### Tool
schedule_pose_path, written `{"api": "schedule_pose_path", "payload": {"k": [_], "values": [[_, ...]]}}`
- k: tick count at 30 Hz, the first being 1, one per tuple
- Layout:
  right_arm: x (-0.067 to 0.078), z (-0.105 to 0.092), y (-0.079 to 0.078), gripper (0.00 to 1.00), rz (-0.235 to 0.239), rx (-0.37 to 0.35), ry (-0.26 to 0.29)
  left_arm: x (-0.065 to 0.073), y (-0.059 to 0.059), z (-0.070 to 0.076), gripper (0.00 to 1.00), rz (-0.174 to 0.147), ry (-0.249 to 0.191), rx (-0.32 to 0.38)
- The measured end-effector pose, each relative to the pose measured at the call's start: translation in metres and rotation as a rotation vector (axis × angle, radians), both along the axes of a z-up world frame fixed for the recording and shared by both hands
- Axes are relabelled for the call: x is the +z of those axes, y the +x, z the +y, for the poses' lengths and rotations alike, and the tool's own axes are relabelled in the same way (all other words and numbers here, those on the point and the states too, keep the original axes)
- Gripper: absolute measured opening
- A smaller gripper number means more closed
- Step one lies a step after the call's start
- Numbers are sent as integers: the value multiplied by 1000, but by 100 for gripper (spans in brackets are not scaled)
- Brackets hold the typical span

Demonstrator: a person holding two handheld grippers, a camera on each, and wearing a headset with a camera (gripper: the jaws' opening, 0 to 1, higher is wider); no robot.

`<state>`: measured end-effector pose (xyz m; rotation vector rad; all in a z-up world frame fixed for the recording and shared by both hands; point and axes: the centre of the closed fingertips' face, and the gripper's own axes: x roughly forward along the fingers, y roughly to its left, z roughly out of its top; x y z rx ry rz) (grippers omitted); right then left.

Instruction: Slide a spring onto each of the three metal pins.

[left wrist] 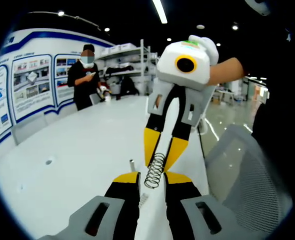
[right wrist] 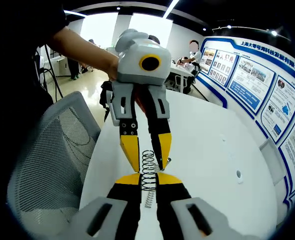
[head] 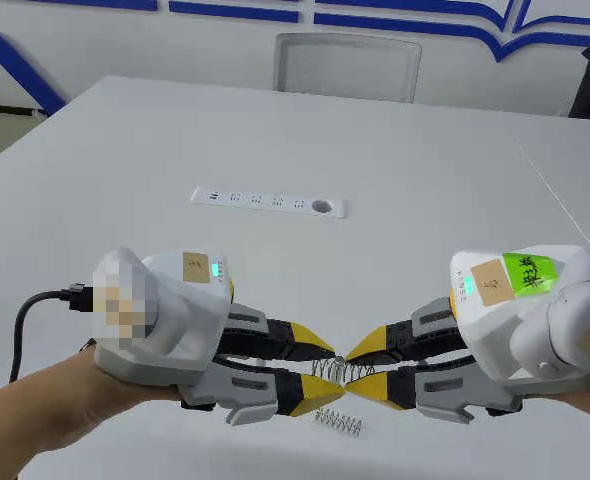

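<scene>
My two grippers meet tip to tip low over the white table [head: 275, 130]. A steel spring [head: 327, 372] hangs between them. My right gripper [head: 349, 370] is shut on one end of this spring [right wrist: 147, 172]. My left gripper [head: 333, 372] is slightly open, its yellow fingertips [left wrist: 177, 177] on either side of the spring's other end [left wrist: 155, 170] without pressing it. A short metal stub [left wrist: 131, 163], perhaps a pin, shows just past the left gripper's tip, also seen as a stub [right wrist: 167, 161] in the right gripper view. A second spring [head: 338, 421] lies on the table below.
A white power strip [head: 268, 201] lies across the middle of the table. A grey chair [head: 347, 65] stands at the far edge and a mesh chair [right wrist: 52, 150] beside the near edge. A person [left wrist: 86, 80] stands in the background. A black cable [head: 35, 320] trails from the left gripper.
</scene>
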<state>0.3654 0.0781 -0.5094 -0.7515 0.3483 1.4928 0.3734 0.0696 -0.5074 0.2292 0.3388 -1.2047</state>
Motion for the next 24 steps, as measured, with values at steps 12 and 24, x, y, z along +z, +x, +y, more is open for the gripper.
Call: {"api": "schedule_pose_path", "payload": {"k": [12,24], "values": [[3,-3,2,12,-14,5,6,6,-3,-6,10,-113,77,-78],[10,-11,12,15,40,-58,75,16,-1,-5,10,-118,49,-96]]}}
